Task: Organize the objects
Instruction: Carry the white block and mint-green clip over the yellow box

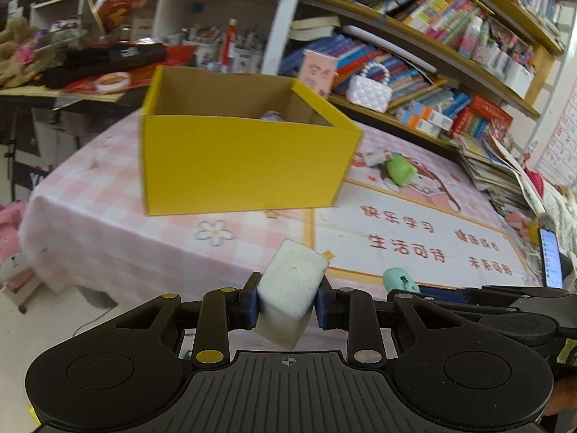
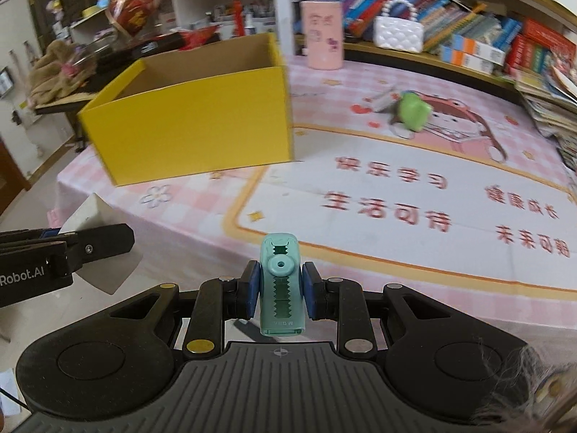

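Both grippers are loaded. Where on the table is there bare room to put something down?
Free: the printed white panel of the tablecloth, between the yellow box and the magazine stack, and the checked strip in front of the box. Crowded: the far part by the green toy, pink cup and bookshelf.

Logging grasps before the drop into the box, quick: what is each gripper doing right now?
Left gripper: shut on the white block.
Right gripper: shut on the teal sharpener.
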The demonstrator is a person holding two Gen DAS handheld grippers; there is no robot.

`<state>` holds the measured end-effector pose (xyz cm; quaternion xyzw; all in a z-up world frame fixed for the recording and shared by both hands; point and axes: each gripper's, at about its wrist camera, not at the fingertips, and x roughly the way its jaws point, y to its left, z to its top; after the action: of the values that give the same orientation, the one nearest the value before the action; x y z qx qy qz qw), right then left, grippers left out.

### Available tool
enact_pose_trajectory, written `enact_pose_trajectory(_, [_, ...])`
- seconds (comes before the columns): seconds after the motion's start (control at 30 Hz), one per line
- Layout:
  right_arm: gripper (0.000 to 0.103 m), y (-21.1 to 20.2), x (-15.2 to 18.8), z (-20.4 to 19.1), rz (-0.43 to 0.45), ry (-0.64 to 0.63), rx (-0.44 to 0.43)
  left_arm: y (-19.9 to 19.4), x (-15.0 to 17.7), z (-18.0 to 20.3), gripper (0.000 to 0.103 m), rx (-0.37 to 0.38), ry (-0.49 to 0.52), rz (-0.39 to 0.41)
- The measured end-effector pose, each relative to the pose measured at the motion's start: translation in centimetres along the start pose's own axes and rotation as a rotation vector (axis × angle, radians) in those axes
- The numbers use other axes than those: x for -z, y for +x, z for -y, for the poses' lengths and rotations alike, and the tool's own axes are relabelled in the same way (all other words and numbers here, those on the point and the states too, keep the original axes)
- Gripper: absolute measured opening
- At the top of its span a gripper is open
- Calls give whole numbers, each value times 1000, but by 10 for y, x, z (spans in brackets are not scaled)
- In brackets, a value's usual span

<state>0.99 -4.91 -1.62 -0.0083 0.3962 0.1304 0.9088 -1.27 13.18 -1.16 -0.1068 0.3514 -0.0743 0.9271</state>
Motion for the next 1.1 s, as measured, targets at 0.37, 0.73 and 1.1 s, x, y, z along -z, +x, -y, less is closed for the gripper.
enact_pose_trajectory(0.37, [23, -7, -10, -36, 51, -80, -60, -21, -9, -31, 27, -57, -67, 71])
enact_pose_trajectory(0.73, [23, 1, -46, -37, 88, -101, -90, -7, -60, -29, 27, -75, -57, 202])
enact_pose_trajectory(1.1, [23, 41, -153, -27, 238, -117, -167, 53, -124, -23, 27, -171, 9, 240])
